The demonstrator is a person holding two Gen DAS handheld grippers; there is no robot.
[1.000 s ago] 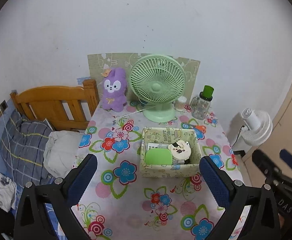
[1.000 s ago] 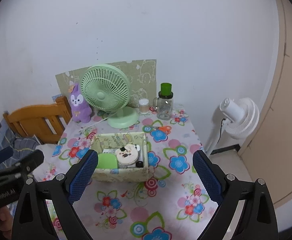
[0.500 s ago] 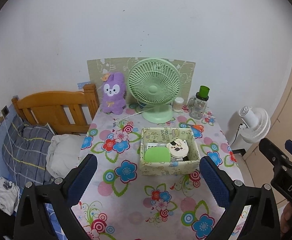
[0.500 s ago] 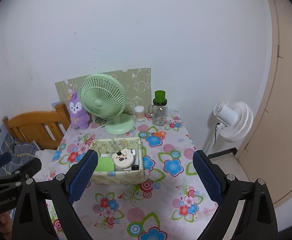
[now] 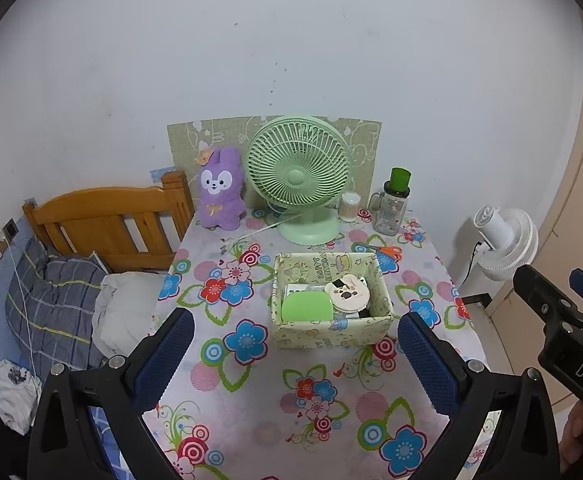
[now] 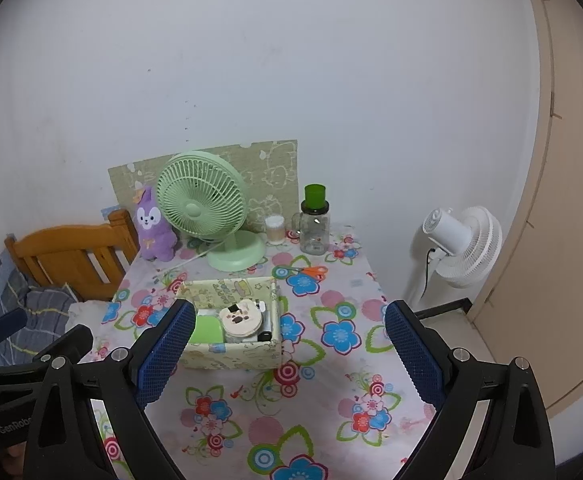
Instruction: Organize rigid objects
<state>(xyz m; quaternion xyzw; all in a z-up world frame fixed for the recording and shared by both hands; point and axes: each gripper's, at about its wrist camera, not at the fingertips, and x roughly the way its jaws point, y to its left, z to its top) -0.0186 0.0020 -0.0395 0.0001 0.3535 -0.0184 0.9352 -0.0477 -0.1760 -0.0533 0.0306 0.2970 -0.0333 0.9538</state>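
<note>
A pale green patterned box [image 5: 331, 332] [image 6: 231, 354] stands mid-table. It holds a green flat case [image 5: 306, 307], a round bear-face tin [image 5: 349, 291] [image 6: 240, 318] and other small items. Orange-handled scissors [image 5: 383, 250] [image 6: 305, 271] lie on the cloth behind the box. My left gripper [image 5: 291, 364] is open and empty, held above the table's near edge. My right gripper [image 6: 289, 354] is open and empty, also back from the box. Each gripper shows at the edge of the other's view.
The table has a floral cloth [image 5: 251, 400]. At its back stand a green desk fan [image 5: 299, 176], a purple plush rabbit [image 5: 219, 188], a small cotton-swab jar [image 5: 349, 206] and a glass bottle with a green cap [image 5: 393, 204]. A wooden bed headboard [image 5: 107, 220] is left, a white floor fan [image 5: 503, 240] right.
Both grippers have drawn back and up from the table, so the box and table look smaller. Both stay open and empty.
</note>
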